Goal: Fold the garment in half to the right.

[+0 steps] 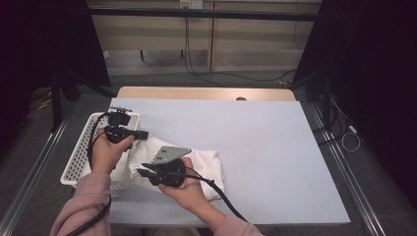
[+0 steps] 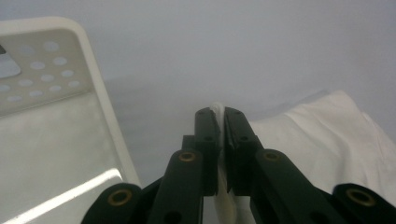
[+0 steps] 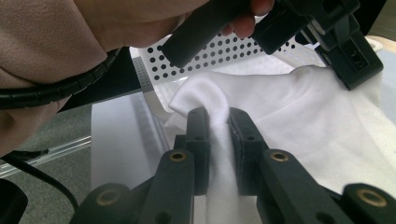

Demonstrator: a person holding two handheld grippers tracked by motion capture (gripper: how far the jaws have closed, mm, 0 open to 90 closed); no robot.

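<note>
Meanwhile, both tools are gripping the white cloth (image 1: 204, 169) — the left gripper (image 2: 221, 114) and right gripper (image 3: 218, 122) each pinching a fold between clenched jaws — lying beside the white basket (image 1: 81, 150).

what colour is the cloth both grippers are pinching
White; the cloth shows best in the right gripper view.

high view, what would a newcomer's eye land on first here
A crumpled white cloth lies at the near left of the pale blue table, pinched by both grippers. The left gripper and the right gripper are each shut on a fold of it. A white perforated basket sits at the table's left edge.
</note>
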